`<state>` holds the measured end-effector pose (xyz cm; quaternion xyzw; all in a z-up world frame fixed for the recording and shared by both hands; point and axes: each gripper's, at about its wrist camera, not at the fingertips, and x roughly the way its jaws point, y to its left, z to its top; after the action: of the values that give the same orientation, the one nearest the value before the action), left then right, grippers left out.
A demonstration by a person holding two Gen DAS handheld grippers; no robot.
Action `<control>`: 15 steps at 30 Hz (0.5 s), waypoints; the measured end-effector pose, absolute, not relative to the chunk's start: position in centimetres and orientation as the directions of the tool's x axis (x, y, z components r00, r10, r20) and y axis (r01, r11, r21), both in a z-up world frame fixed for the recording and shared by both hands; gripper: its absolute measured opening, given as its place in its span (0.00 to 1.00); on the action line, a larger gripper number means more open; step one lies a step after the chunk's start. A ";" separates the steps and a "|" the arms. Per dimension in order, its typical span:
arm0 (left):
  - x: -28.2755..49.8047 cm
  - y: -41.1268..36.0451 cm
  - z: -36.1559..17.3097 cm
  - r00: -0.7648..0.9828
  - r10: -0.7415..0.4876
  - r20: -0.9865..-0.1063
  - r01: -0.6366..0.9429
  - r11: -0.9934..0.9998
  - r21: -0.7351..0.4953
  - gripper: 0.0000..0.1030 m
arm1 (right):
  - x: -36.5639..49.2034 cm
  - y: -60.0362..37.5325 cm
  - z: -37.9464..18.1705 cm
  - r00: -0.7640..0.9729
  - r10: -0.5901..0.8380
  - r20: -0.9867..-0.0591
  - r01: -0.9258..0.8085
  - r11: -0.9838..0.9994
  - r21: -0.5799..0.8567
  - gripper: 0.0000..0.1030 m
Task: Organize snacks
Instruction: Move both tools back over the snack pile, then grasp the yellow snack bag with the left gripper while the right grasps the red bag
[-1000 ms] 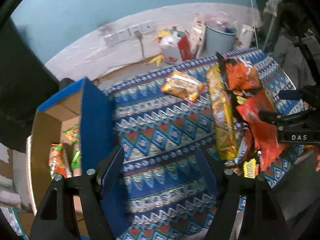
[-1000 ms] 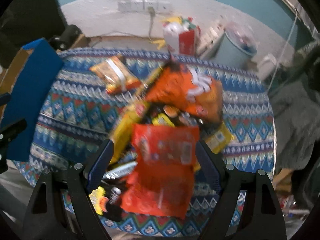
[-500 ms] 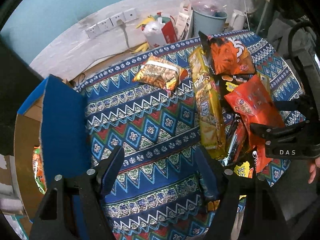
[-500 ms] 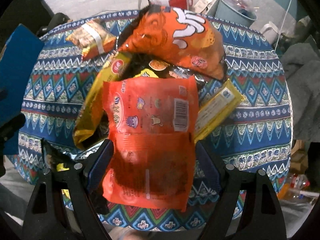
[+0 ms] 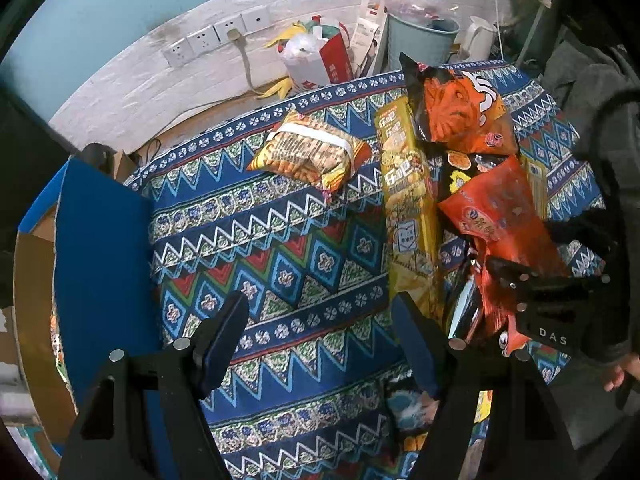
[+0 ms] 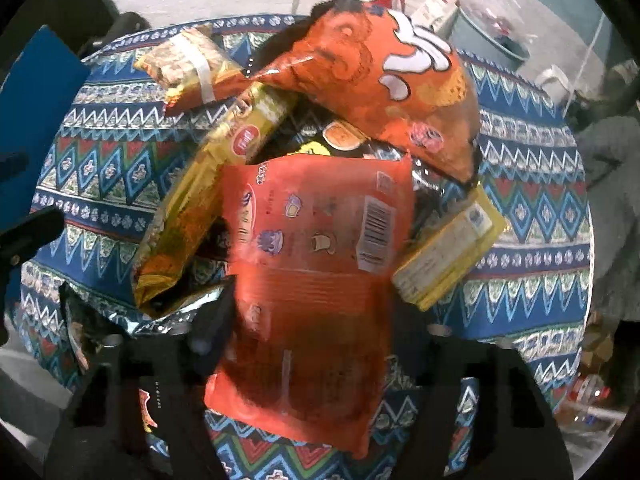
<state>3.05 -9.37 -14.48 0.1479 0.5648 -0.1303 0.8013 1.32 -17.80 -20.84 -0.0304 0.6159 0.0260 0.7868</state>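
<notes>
My right gripper [image 6: 312, 320] points steeply down over the heap of snacks on the patterned tablecloth [image 5: 256, 248]; its jaws are closing, with the red-orange flat packet [image 6: 316, 264] lying between them. Motion blur hides whether the pads already press on the packet, so I cannot tell. The packet lies back side up, barcode showing, on top of the heap. Beneath and around it: a long yellow cracker pack [image 6: 208, 184] to its left, a smaller yellow pack [image 6: 448, 256] to its right, a dark packet under its upper edge, and a large orange puffed bag [image 6: 380, 88] beyond. A taped bundle of snacks [image 5: 308, 152] lies apart from the heap on the cloth.

My left gripper [image 5: 320, 336] hangs over bare cloth, its jaws apart and holding nothing. At its left stands a cardboard box with blue flaps [image 5: 100, 264], beside the table edge.
</notes>
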 end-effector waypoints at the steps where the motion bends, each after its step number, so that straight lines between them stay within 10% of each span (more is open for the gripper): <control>1: 3.3 -9.5 -14.4 0.328 -0.044 -0.944 0.375 0.923 0.087 0.73 | 1.3 -17.9 -20.6 0.243 0.015 -0.970 -0.088 0.996 -0.007 0.47; 15: 6.3 -13.7 -16.2 0.294 -0.064 -0.954 0.368 0.928 0.051 0.73 | 1.2 -22.8 -15.4 0.384 0.012 -0.923 -0.033 0.999 -0.001 0.46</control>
<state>6.33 -13.69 -16.19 0.1314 0.5784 -0.1362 0.7935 1.20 -22.78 -15.44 -0.0095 0.5547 0.0134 0.8319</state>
